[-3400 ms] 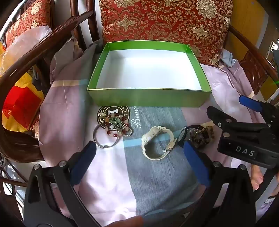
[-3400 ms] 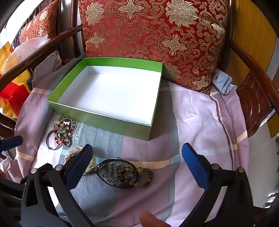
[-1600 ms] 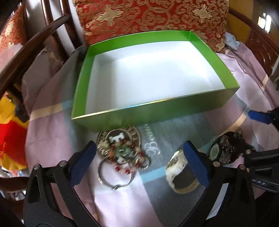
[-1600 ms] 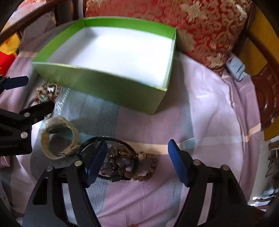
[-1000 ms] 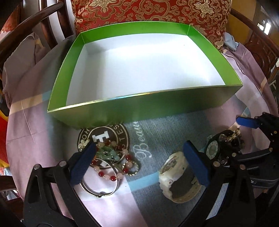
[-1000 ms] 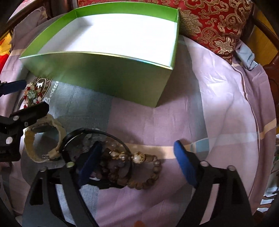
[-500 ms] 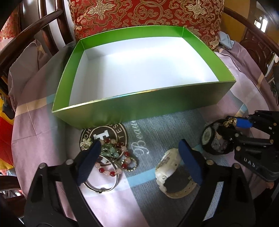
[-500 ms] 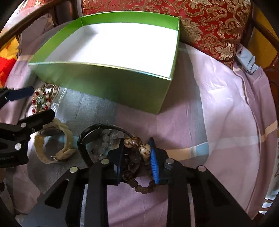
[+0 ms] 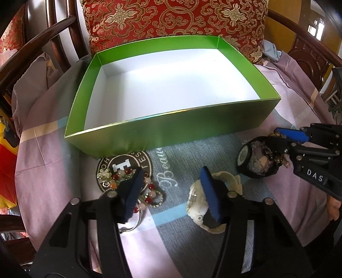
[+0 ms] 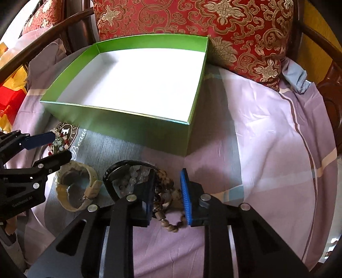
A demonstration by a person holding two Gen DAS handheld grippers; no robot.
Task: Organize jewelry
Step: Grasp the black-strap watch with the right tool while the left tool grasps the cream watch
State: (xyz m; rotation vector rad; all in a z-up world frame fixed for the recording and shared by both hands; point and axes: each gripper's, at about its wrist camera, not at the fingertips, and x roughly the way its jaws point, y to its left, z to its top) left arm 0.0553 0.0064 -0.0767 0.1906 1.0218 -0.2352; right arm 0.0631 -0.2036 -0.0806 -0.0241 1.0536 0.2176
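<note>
Jewelry lies on a lilac-and-grey patterned cloth [image 10: 267,128] over a wooden chair seat, all in front of the green box [image 9: 162,130]. Box is white inside w/ nothing in it; red-gold cushion [image 9: 175,19] just behind its far wall, dark wood armrests curving either side. Left of box front: red-bead bracelet cluster [image 9: 149,190]. Centre: cream watch [image 9: 222,188]. Right: black watch [image 10: 119,171] and brown bead bracelet [image 10: 164,192]. Right tongs [image 10: 166,196] narrowed around the brown beads, pads at either side. Left tongs [image 9: 173,192] part-open, holding nothing, betw. bead cluster and cream watch. Bare cloth right of box.
</note>
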